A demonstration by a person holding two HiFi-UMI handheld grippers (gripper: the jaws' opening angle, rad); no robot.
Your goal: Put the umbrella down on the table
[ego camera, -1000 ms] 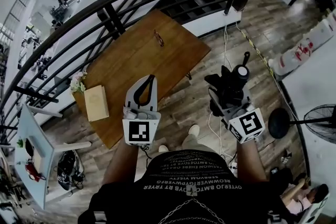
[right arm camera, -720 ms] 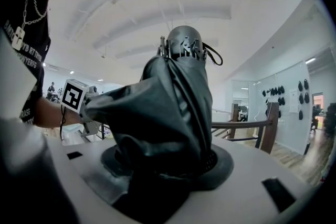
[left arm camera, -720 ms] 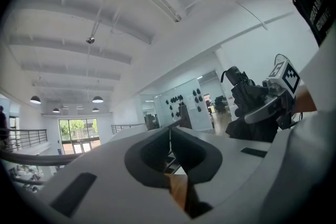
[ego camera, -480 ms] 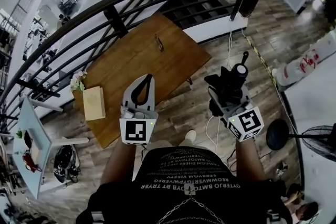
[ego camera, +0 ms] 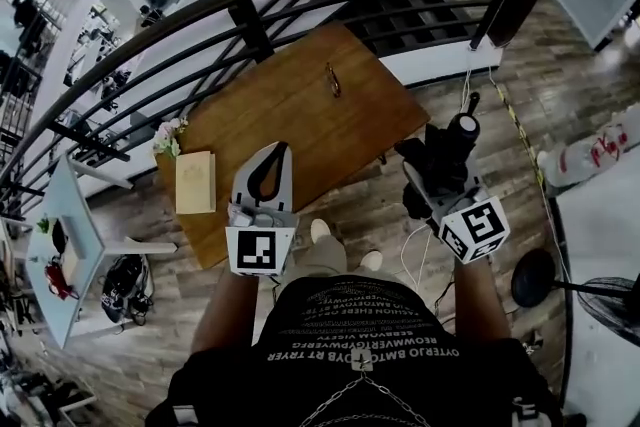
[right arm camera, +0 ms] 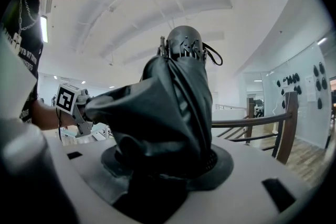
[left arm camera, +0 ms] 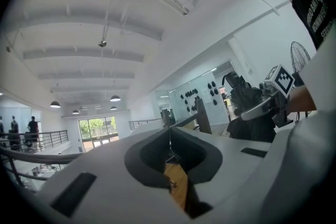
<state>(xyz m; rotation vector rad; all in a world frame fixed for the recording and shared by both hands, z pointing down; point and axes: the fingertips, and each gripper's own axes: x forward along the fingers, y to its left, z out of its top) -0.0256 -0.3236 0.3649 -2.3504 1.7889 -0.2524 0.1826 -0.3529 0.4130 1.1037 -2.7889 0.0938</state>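
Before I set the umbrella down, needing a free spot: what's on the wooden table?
A tan book, flowers at the left end, a small dark item near the far edge. The left gripper covers part of the table.

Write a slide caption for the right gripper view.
Right gripper shut on a folded black umbrella, railing behind.

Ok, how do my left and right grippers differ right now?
The left gripper has jaws shut on nothing; the right gripper has jaws clamped on a black umbrella. From above, the left gripper overlaps the wooden table; the right gripper is over floor beside it. Both carry marker cubes.
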